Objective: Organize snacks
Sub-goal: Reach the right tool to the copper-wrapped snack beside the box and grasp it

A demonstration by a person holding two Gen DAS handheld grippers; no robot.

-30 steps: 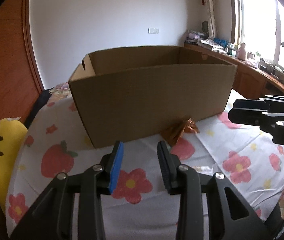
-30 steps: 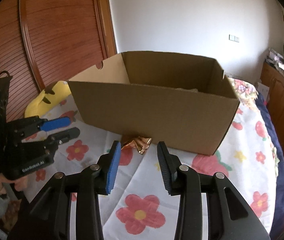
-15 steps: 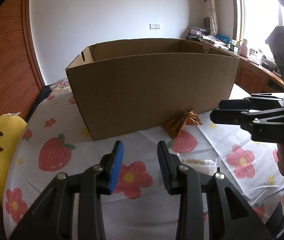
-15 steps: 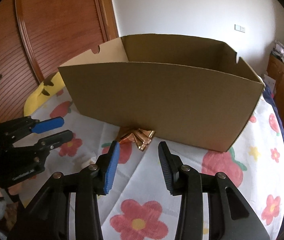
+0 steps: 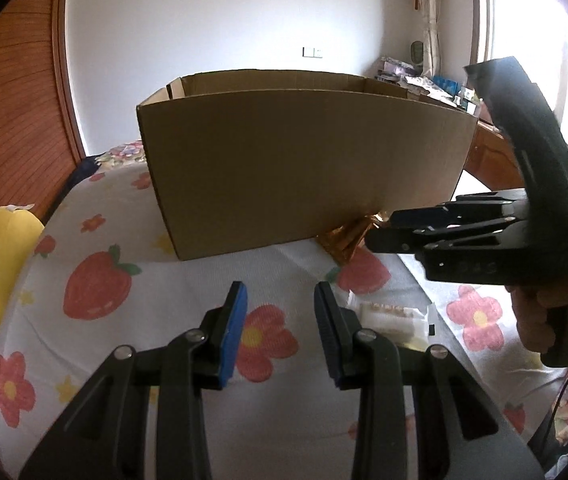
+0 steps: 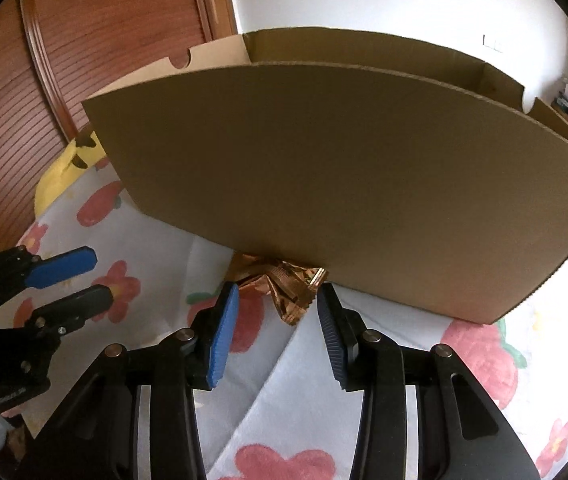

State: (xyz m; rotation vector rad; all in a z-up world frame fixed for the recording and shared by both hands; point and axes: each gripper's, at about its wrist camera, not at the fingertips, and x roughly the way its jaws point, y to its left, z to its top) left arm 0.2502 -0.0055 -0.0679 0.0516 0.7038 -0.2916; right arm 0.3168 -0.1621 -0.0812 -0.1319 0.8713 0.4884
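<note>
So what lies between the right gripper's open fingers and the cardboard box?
In the right wrist view, only the copper foil snack packet lies between the right gripper and the cardboard box, resting against the box's base.

Daylight floods in from the tall bright window (image 5: 524, 40) at upper right of the left wrist view, blown out to white w/ glare. The plain white wall (image 5: 203, 20) is evenly lit. The big brown cardboard box (image 5: 304, 168) shows its near face in shade; same in the right wrist view, dim and murky. Strong fisheye bend: box edges curve, corners of both frames go black. Black plastic gripper fingers (image 6: 223, 332) at bottom are dark and soft.
</note>
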